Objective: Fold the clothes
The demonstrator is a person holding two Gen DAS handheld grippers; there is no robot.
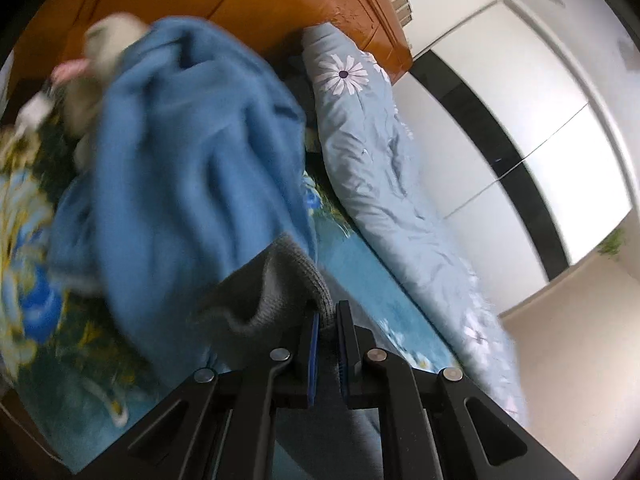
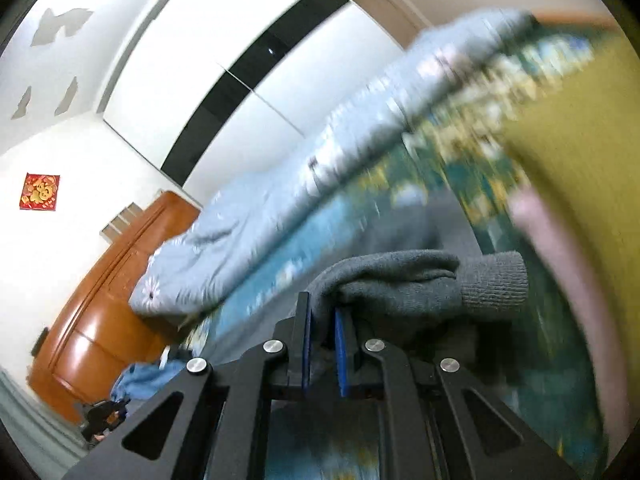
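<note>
A grey knit garment (image 1: 276, 288) with a ribbed edge hangs from my left gripper (image 1: 328, 316), which is shut on its fabric. In the right wrist view the same grey knit (image 2: 400, 280) bunches over my right gripper (image 2: 322, 308), whose blue pads pinch a fold of it; a ribbed cuff (image 2: 492, 280) sticks out to the right. Both views are blurred. A blue fleecy garment (image 1: 192, 152) lies heaped on the bed to the left of the left gripper.
The bed has a teal flowered sheet (image 1: 380, 292). A light-blue daisy quilt (image 1: 380, 160) lies rolled along its far side. An orange wooden headboard (image 1: 280, 0) and a white wardrobe (image 1: 520, 120) stand behind. An olive cloth (image 2: 580, 160) fills the right edge. Pale clothing (image 1: 108, 48) lies beyond the blue heap.
</note>
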